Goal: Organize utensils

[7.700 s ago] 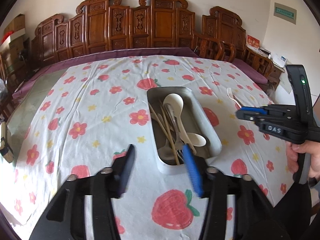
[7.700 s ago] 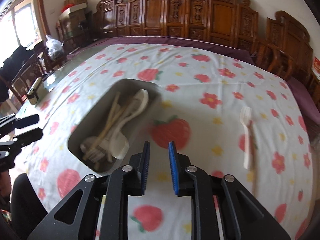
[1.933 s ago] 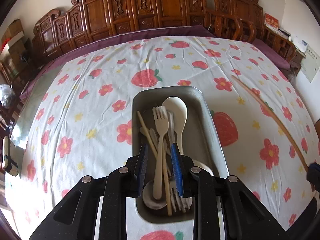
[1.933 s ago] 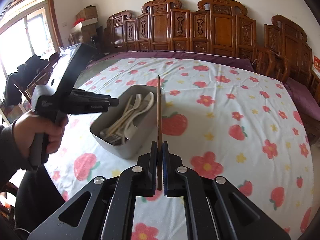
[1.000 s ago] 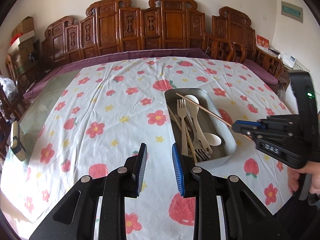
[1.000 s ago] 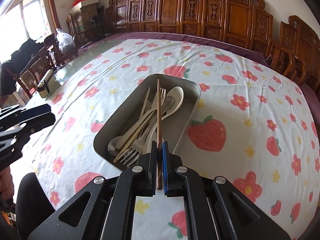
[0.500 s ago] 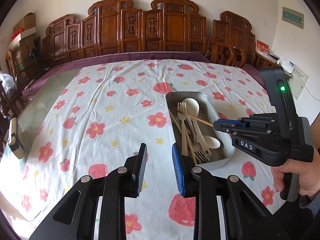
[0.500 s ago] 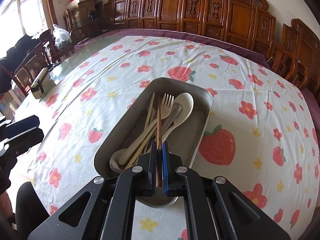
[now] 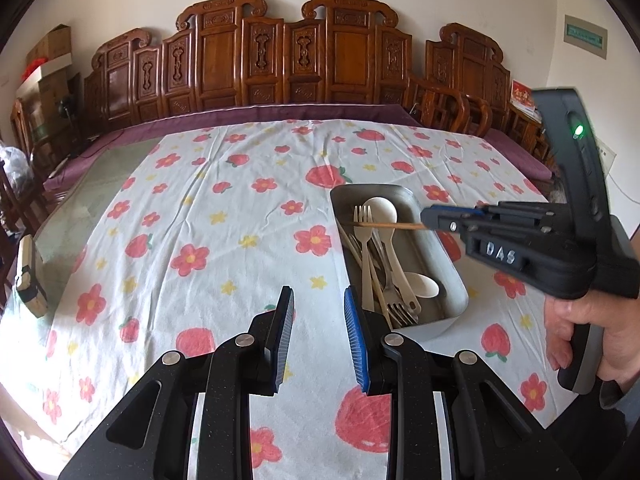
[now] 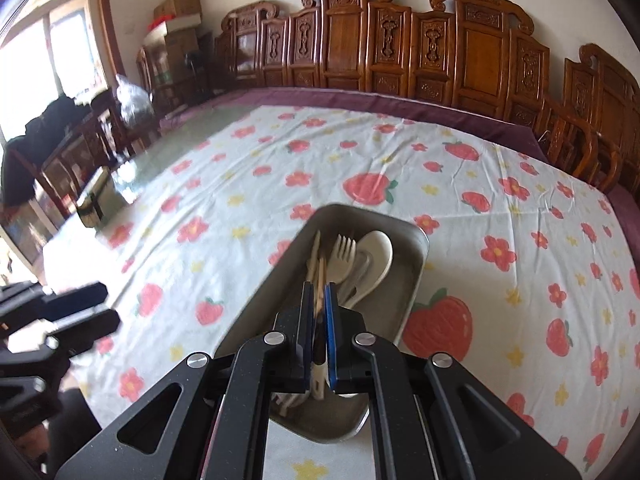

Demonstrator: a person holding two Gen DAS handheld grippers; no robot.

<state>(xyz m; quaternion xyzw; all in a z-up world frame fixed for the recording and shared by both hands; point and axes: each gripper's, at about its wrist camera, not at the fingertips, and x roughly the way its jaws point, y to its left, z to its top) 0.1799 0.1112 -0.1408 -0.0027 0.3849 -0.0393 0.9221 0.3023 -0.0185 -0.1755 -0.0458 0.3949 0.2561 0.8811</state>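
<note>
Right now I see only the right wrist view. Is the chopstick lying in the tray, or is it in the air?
Observer: In the left wrist view the chopstick, clamped in the right gripper, hangs level across the tray, above the fork. It looks not yet laid down.
Operator: And where is the left gripper?
Observer: The left gripper is open and empty, over the tablecloth left of the tray's near corner.

right tongs [image 10: 317, 304]: have come lower over the metal tray [image 10: 416, 256], clamped on the chopstick [image 9: 390, 225]
chopstick: tip now among the fork and spoon inside the tray
left tongs [image 9: 318, 336]: withdrawn from the tray, parted wider
</note>
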